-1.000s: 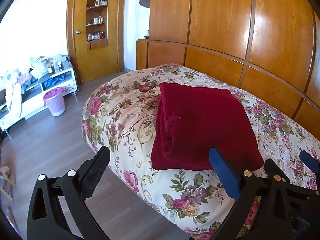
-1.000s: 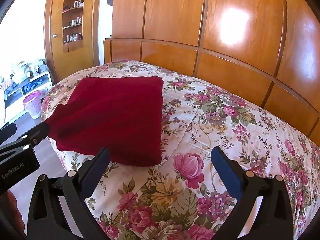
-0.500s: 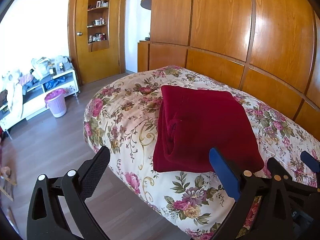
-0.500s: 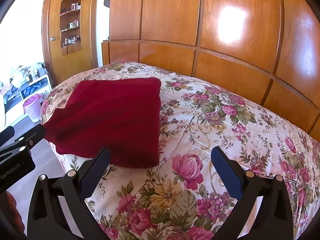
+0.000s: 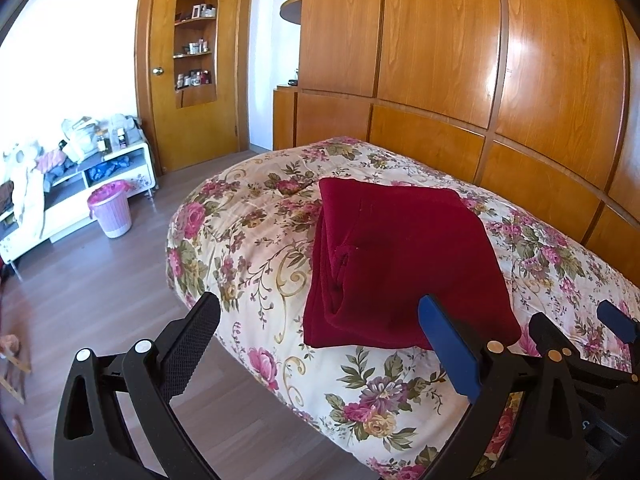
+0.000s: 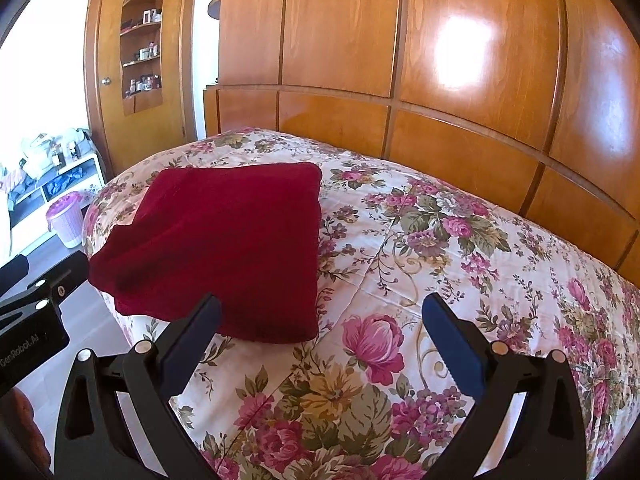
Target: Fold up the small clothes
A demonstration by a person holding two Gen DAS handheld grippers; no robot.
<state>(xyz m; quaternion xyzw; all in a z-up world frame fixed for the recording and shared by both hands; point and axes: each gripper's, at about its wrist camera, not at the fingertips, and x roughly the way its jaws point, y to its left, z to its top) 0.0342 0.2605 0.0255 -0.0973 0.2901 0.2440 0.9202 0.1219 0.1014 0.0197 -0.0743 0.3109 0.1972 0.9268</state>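
Observation:
A dark red garment [image 5: 404, 264] lies folded into a rough square on the floral bedspread [image 5: 248, 232]. It also shows in the right wrist view [image 6: 228, 244], left of centre. My left gripper [image 5: 320, 332] is open and empty, held off the near corner of the bed, short of the garment's near edge. My right gripper [image 6: 320, 332] is open and empty above the bedspread [image 6: 460, 248], just right of the garment's near right corner. The left gripper's body [image 6: 36, 312] shows at the left edge of the right wrist view.
A wooden panelled wall [image 5: 480, 80] runs behind the bed. A wooden door with shelves [image 5: 192, 60] stands at the back left. A pink waste bin [image 5: 110, 208] and a white low shelf unit [image 5: 72, 196] with clutter stand on the wood floor [image 5: 100, 292] at left.
Both grippers have drawn back and up from the bed a little, so the garment looks smaller and farther away. The garment has not moved. Both grippers stayed open.

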